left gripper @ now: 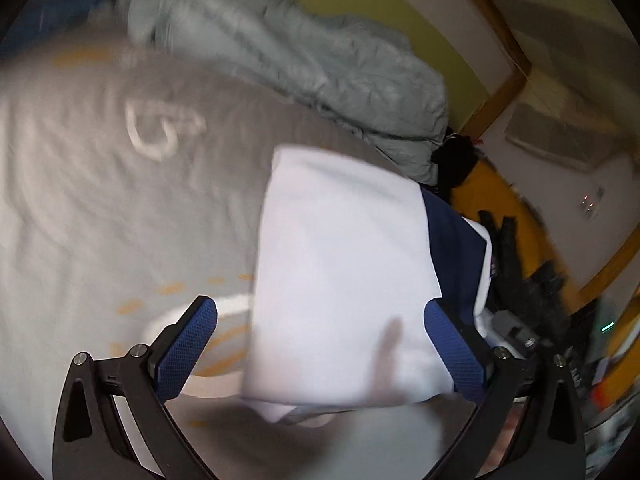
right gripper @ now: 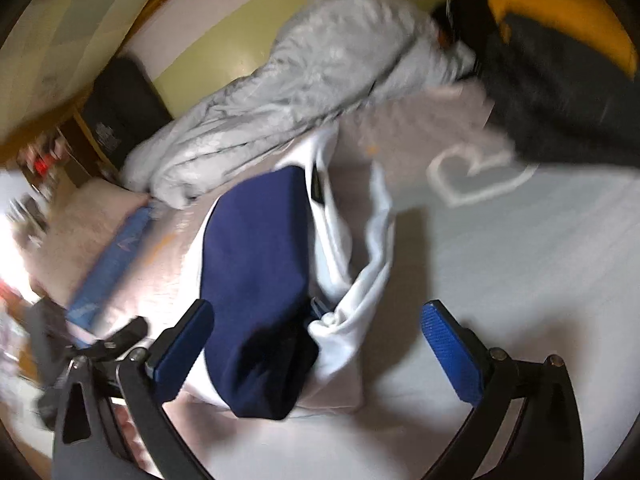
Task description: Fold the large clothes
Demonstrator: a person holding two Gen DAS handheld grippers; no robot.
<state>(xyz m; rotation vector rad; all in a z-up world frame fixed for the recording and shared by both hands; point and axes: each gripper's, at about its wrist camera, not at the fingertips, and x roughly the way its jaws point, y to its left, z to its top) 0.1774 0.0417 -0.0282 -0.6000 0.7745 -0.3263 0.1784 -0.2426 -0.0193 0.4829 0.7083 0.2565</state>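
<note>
A white and navy garment (left gripper: pixel 344 272) lies partly folded on a grey bedsheet (left gripper: pixel 100 216), filling the centre and lower right of the left wrist view, its white panel uppermost and a strip of navy showing along its right edge. The left gripper (left gripper: pixel 320 344) stands with its jaws spread wide, the blue pads (left gripper: pixel 188 348) on either side of the white cloth's near end; whether the right-hand pad brushes the fabric cannot be told through the blur. In the right wrist view the same garment (right gripper: pixel 256 264) sits at lower centre, a navy section bunched beside crumpled white folds. The right gripper (right gripper: pixel 320 356) is likewise parted to its full spread, one pad at the navy cloth's left edge, the other well clear over bare sheet. A pale grey-green quilt (left gripper: pixel 288 52) is heaped across the top of both frames, and a white heart outline (right gripper: pixel 476 180) marks the sheet at right centre of the right wrist view.
</note>
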